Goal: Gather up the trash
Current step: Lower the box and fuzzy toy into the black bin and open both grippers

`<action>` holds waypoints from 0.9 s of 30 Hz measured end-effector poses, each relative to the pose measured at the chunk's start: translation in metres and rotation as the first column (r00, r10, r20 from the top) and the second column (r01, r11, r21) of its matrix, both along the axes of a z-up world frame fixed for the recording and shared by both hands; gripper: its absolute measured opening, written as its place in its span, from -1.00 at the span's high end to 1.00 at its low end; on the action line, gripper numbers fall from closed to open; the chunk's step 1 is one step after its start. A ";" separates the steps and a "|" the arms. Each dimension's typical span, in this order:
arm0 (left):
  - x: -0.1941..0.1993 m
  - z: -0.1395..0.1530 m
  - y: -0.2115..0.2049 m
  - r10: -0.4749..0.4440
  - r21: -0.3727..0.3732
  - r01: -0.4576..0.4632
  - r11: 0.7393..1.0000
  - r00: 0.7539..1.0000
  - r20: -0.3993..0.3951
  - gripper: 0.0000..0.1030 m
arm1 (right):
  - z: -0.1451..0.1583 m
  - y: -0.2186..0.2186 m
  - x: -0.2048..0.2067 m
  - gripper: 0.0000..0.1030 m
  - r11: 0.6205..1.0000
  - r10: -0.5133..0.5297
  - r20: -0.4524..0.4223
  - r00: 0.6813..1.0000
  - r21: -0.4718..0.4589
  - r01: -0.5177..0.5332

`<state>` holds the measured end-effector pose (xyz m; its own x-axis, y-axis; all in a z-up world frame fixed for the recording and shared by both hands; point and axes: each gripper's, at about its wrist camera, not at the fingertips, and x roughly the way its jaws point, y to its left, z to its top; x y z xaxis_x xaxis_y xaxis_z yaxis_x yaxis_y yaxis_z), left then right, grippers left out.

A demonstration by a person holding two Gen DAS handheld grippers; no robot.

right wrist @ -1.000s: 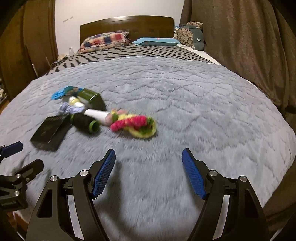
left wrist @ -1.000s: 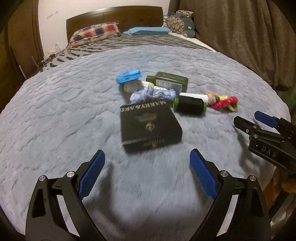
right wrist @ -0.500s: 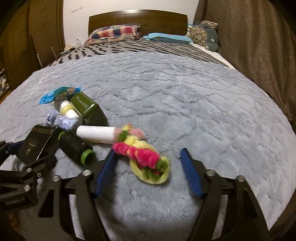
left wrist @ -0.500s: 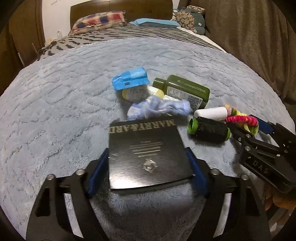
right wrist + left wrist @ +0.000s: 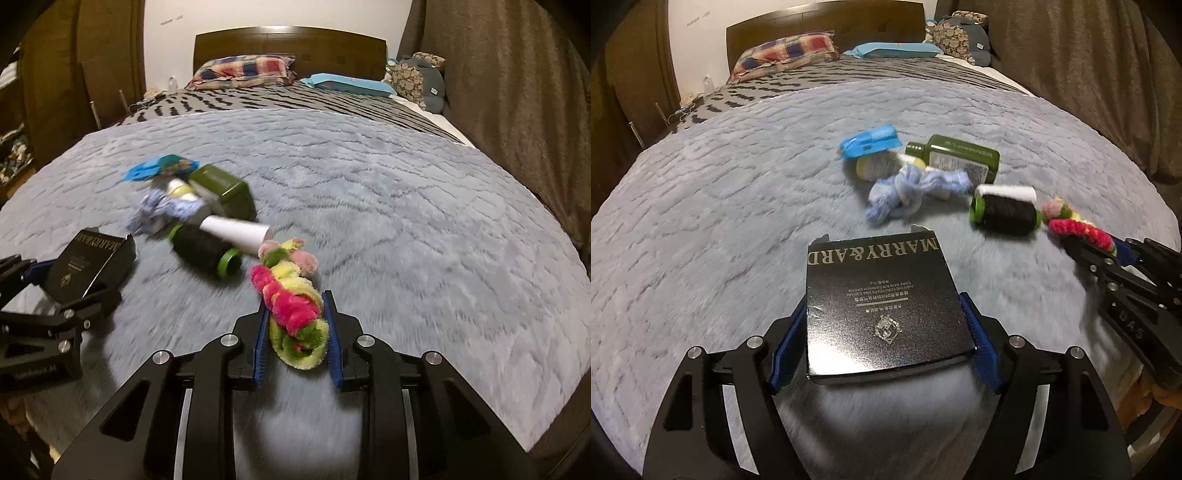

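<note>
Both grippers have closed in since a second ago, when they hung wide open short of the pile. The left gripper point(image 5: 886, 332) now has its blue fingers point(image 5: 979, 343) pressed against the two sides of the black box point(image 5: 882, 306), holding it near its rear end; the box's front edge, lettered MARRY&ARD, points towards the rest of the clutter. Over on the right, the right gripper point(image 5: 295, 332) has narrowed its fingers point(image 5: 332, 332) onto the fuzzy toy point(image 5: 291, 306), pink, yellow and green, clamped at its near end while the rest trails forward on the blanket point(image 5: 406, 206). Beyond the box, lying on the bed: a crumpled blue cloth point(image 5: 908, 192), a black spool point(image 5: 1004, 212) with green ends touching a white tube point(image 5: 1008, 192), a green bottle point(image 5: 960, 158), a small yellow-capped bottle point(image 5: 875, 164) and a blue wrapper point(image 5: 868, 142), all bunched close together. Pillows point(image 5: 243, 70) sit up by the headboard point(image 5: 288, 46). Motion blur softens the pile.
</note>
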<state>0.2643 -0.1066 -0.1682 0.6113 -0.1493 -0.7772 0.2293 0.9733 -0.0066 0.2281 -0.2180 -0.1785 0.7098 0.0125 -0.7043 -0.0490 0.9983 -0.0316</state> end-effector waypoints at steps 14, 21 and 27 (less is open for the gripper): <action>-0.091 0.025 0.042 0.004 0.002 -0.004 1.000 0.996 0.091 -0.40 | 0.022 0.037 -0.088 0.47 0.995 0.083 0.055 0.995 0.052 -0.086; -0.135 0.035 0.062 0.000 -0.021 0.003 1.000 0.992 0.126 -0.40 | 0.036 0.054 -0.126 0.47 0.989 0.115 0.086 0.990 0.079 -0.122; -0.178 0.037 0.073 -0.024 -0.038 0.030 0.999 0.988 0.151 -0.40 | 0.042 0.064 -0.158 0.47 0.983 0.143 0.096 0.985 0.104 -0.153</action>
<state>0.0867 -0.0333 -0.1311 0.7157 -0.1970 -0.6701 0.2573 0.9663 -0.0094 0.0698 -0.1538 -0.1370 0.7530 0.1963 -0.6281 -0.1984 0.9778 0.0677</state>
